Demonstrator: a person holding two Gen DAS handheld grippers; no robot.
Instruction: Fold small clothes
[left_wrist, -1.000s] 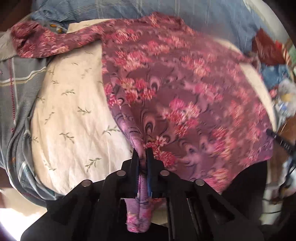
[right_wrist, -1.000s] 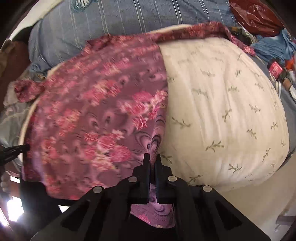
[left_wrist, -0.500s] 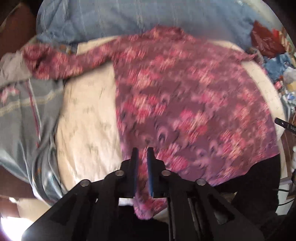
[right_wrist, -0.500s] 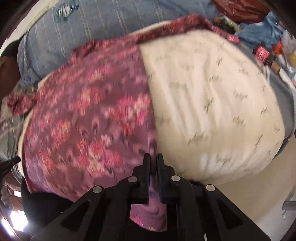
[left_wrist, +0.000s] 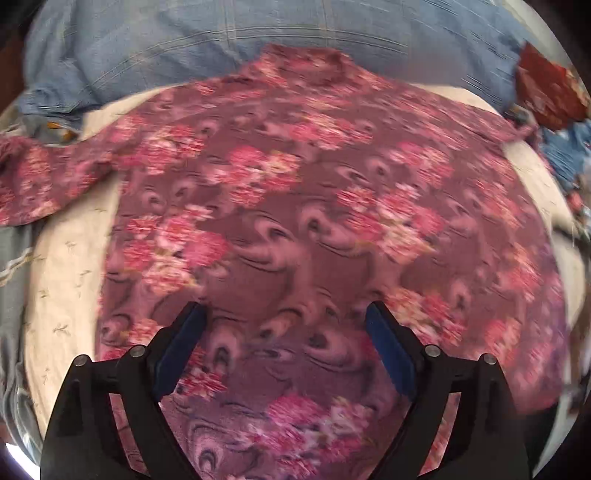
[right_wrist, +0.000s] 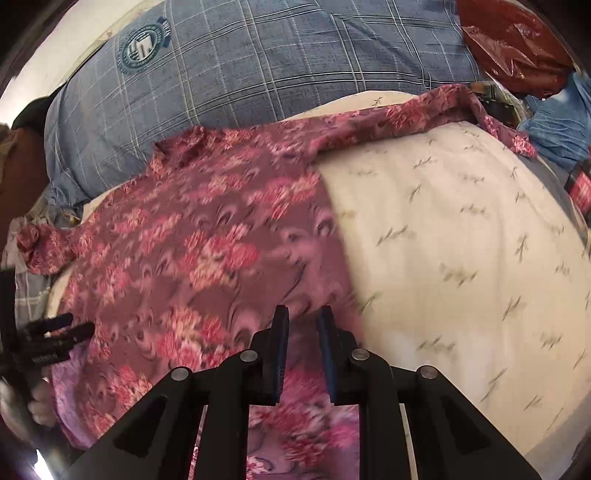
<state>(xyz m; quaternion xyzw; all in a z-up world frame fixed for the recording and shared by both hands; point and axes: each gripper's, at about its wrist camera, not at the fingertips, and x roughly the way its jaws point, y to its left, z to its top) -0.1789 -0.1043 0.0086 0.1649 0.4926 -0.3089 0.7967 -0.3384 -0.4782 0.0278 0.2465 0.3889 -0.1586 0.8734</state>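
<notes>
Each camera is sitting on its own hand-held gripper and looking forward and steeply down along the two fingers. The left wrist view is hanging close over the floral garment (left_wrist: 314, 221), which is filling most of its frame. The right wrist view is facing the garment's right edge and the cream cushion (right_wrist: 461, 240). Both views are sharing the garment, the cushion and the blue checked pillow (right_wrist: 277, 66) behind.

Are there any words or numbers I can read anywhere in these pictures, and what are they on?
None can be read for sure.
Round badge on the blue checked pillow: it has lettering, too small to read.
Black gadget at the left edge of the right wrist view: a short printed word, too blurred.
Red label at the right edge: too blurred.
Flowery shirt: only a pattern.
</notes>
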